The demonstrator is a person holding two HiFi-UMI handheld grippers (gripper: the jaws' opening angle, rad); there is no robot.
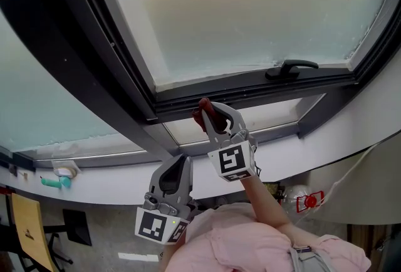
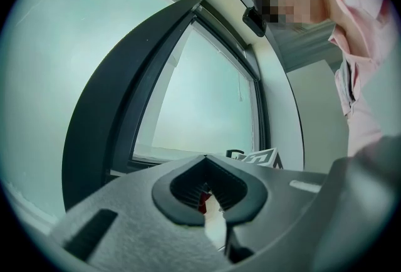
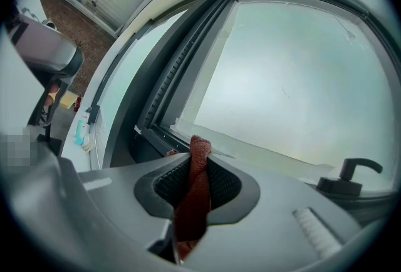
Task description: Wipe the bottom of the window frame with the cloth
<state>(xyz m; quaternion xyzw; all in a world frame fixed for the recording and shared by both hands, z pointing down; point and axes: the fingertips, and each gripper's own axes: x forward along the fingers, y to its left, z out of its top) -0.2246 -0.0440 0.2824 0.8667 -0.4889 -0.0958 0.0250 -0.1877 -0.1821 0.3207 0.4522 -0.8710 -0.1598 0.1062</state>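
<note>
Cloth [image 3: 191, 205], dark red and twisted into a rope, sits clamped between the jaws of the right gripper [image 3: 199, 158]. The jaws are closed hard on it, a short end pokes out past the tips, and the rest trails back through the hollow between the jaws. From the head view we see this gripper up at the bottom rail of the dark window frame [image 1: 263, 84], towards the rail's left end. The cloth's free end lies right against the rail's lower edge, though we cannot tell whether it actually touches. Further right along the same rail is a black handle [image 1: 291, 68], well apart from the cloth. The frosted pane [image 1: 250, 7] fills the view above. The left gripper [image 2: 204, 159] hangs lower, nearer the person's pink sleeve [image 1: 250, 239] and in front of the white sill [image 1: 113, 184]. Its jaws are brought together at the tips with nothing held between them, and only a sliver of red and white shows through the hollow behind. Far to the left on the sill rests a small teal object [image 1: 55, 182].
</note>
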